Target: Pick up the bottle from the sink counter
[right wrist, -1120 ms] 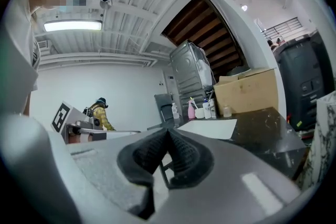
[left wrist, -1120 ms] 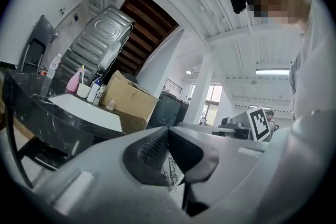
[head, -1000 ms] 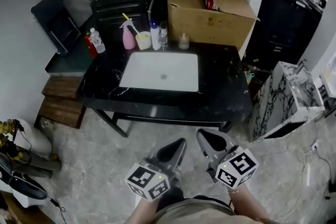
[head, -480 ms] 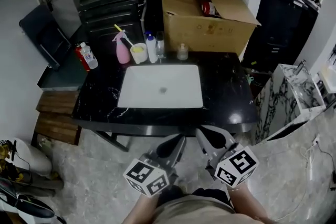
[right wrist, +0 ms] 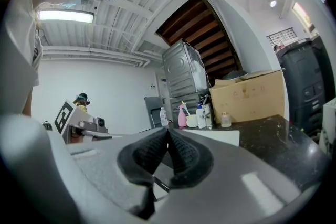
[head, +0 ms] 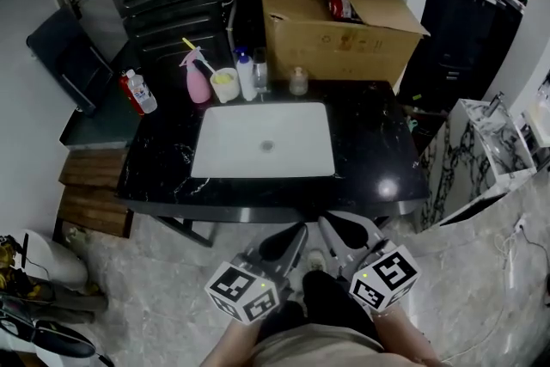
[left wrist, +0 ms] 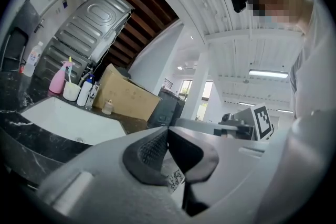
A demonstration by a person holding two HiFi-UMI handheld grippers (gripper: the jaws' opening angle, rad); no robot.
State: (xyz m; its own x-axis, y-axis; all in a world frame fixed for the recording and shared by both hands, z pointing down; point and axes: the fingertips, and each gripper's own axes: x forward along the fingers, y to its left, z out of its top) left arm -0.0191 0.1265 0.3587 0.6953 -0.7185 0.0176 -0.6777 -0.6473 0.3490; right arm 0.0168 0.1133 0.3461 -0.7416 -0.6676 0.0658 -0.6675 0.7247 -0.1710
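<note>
At the back rim of the black sink counter (head: 378, 146) stand a pink spray bottle (head: 198, 83), a white bottle with a blue cap (head: 246, 76) and a clear bottle (head: 259, 69). All show small and far off in both gripper views, e.g. the white bottle (right wrist: 200, 117). My left gripper (head: 290, 238) and right gripper (head: 330, 228) hang side by side just short of the counter's front edge, level, both shut and empty. The left gripper (left wrist: 167, 131) points over the white sink basin (left wrist: 68, 120); the right gripper (right wrist: 168, 131) faces the bottle row.
A cream cup (head: 225, 86) and a small jar (head: 298, 82) share the bottle row. A big cardboard box (head: 344, 26) stands behind the counter. A red can and a clear bottle (head: 143, 94) sit on a lower shelf at left. A marble-patterned block (head: 468, 159) stands at right.
Both grippers and the head camera have come closer to the counter; the counter's front edge now lies right before the fingertips. The jaws have stayed shut.
</note>
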